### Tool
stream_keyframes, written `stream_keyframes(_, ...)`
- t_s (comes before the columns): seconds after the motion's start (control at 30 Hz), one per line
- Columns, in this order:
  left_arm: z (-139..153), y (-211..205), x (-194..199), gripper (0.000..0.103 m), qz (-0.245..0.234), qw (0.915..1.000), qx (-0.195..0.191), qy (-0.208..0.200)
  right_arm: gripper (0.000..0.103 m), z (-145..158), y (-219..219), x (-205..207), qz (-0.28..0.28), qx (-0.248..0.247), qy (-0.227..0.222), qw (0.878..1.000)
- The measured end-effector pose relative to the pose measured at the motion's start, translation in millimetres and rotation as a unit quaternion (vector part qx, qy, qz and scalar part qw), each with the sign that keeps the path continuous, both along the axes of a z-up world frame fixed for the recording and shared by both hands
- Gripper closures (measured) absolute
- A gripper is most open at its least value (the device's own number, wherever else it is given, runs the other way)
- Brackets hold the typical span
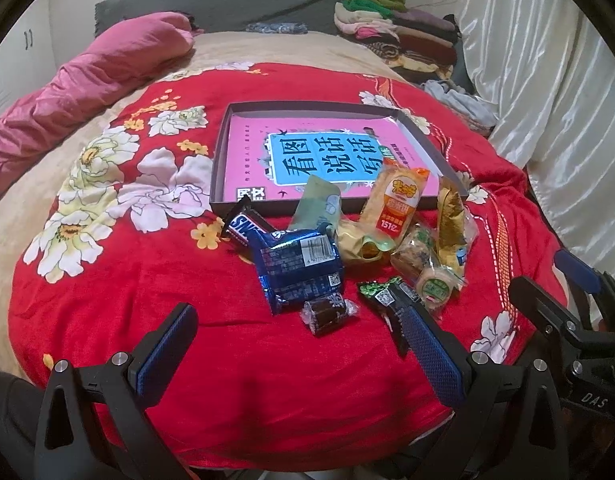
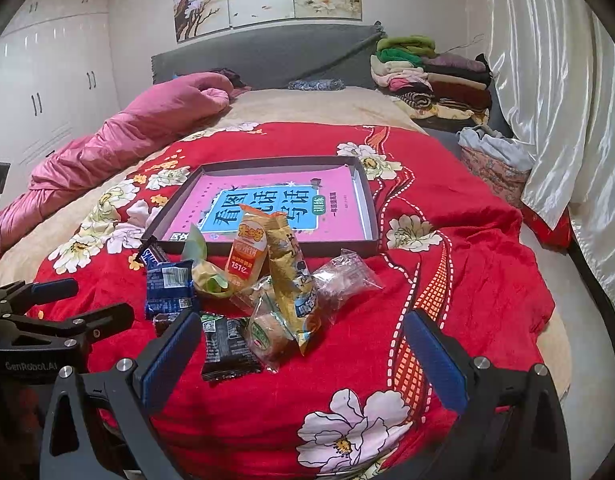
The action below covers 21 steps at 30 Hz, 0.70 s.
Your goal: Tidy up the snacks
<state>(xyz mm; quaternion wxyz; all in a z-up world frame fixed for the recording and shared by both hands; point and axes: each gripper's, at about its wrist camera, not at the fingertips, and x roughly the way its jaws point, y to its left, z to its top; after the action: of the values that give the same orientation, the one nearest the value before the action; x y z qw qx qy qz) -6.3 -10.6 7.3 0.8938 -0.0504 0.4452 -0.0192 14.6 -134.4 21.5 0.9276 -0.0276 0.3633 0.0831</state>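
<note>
Snacks (image 1: pixel 347 248) heaped before tray (image 1: pixel 223 152) — both grippers open, empty

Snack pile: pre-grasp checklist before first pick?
1. Left gripper open, nothing held: ok.
2. Right gripper open, nothing held: ok.
3. Tray in view, no snacks in it, only a pink book: ok.
4. Small dark candy lies nearest the left gripper, nothing on it: ok.
5. Snacks separated: not ok, orange packet and gold packet overlap others.
6. Red blanket flat under the pile: cannot tell.
</note>
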Motion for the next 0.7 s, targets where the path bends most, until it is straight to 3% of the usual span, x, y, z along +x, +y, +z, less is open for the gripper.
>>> stream_keyframes(0.7, -7.2, -1.5, 2.9, 0.001, -0.007, 0.9998, -0.014, 0.013, 0.000, -2.2, -5.9, 3.2, -0.007, 0.005, 0.002, 1.000)
